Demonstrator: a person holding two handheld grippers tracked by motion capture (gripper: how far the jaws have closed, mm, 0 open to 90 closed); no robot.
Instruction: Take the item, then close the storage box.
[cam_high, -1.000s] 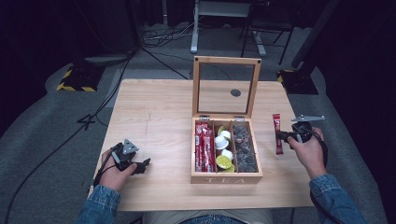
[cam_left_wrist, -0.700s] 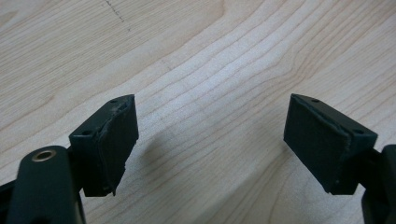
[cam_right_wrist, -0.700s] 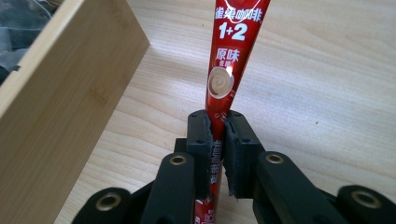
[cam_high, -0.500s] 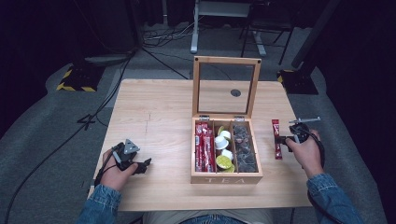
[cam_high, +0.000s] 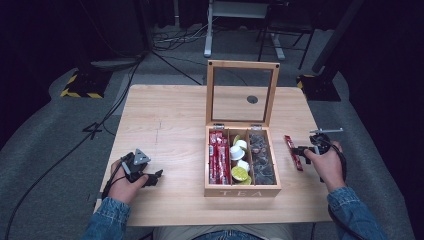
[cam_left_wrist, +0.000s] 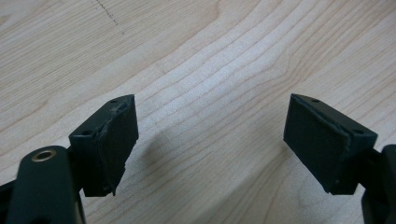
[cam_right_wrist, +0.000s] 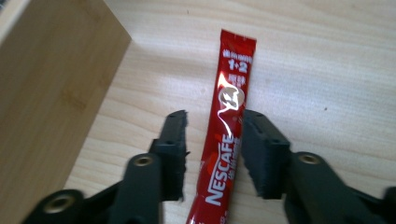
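Note:
A red Nescafe stick sachet (cam_right_wrist: 231, 107) lies flat on the wooden table, just right of the tea box (cam_high: 242, 192). My right gripper (cam_right_wrist: 215, 116) straddles the sachet. Its jaws have just been opening, and a gap shows between the left pad and the sachet (cam_high: 293, 152). In the high view the right gripper (cam_high: 298, 150) points left toward the box. My left gripper (cam_high: 150, 178) rests near the table's front left; its jaws (cam_left_wrist: 210, 121) stand wide apart over bare wood with nothing between them.
The tea box's glass lid (cam_high: 243, 95) stands upright at its back. Inside are red sachets (cam_high: 218, 159) on the left, white and yellow pods (cam_high: 239, 160) in the middle and dark packets (cam_high: 261, 157) on the right. The box's side wall (cam_right_wrist: 42, 93) is close beside the right gripper.
The right gripper brought the red sachet slightly nearer and down onto the table, then its jaws spread off it. The left hand stayed put.

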